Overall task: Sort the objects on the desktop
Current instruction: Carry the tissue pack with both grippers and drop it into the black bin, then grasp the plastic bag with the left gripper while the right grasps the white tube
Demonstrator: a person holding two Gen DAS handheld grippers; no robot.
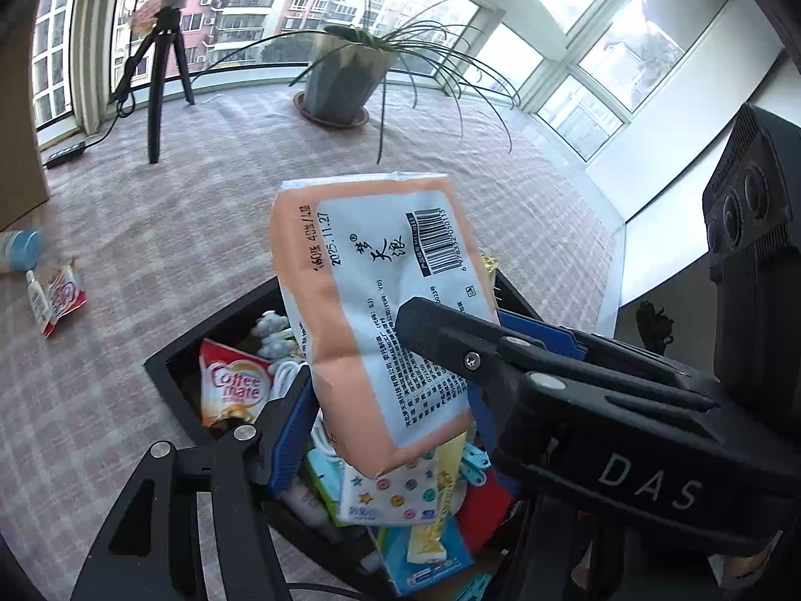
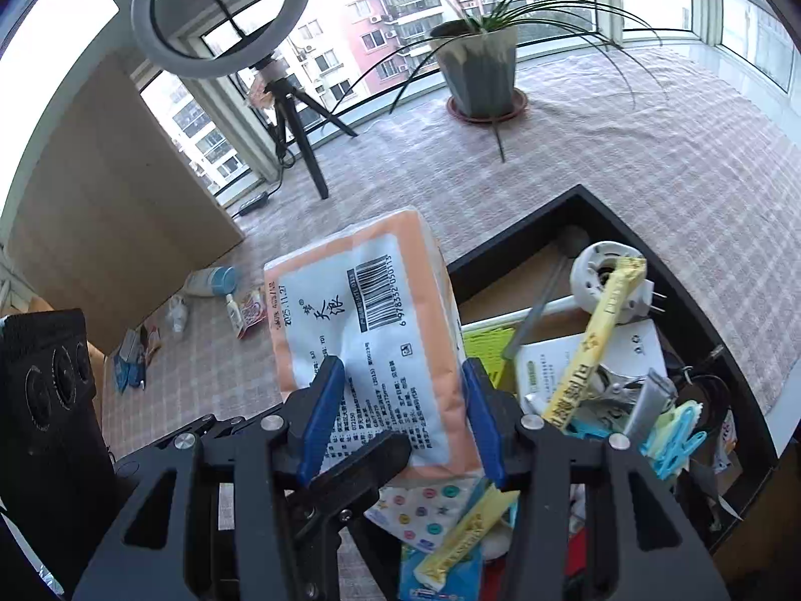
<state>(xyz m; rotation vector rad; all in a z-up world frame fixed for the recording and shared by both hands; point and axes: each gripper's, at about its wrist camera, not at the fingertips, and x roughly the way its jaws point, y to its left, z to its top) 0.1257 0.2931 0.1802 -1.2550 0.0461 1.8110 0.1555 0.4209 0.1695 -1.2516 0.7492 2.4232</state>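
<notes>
An orange and white tissue pack [image 1: 380, 270] [image 2: 370, 310] hangs in the air above a black tray [image 1: 165, 365] [image 2: 550, 220] crammed with sachets, clips and small packets. My left gripper [image 1: 385, 418] is shut on the pack's lower part, one blue pad on each side. My right gripper [image 1: 458, 325] [image 2: 403, 400] comes in from the right and is shut on the same pack, blue pads against both edges. In the right wrist view a black finger [image 2: 370, 461] of the left gripper crosses the pack's lower face.
A potted plant [image 1: 345, 80] [image 2: 480, 70] and a ring light tripod [image 1: 160, 75] [image 2: 295, 120] stand at the back of the checked tablecloth. A blue-capped bottle [image 1: 20, 250] [image 2: 210, 280], a red sachet [image 1: 65, 295] and small items lie left, near a cardboard box [image 2: 100, 190].
</notes>
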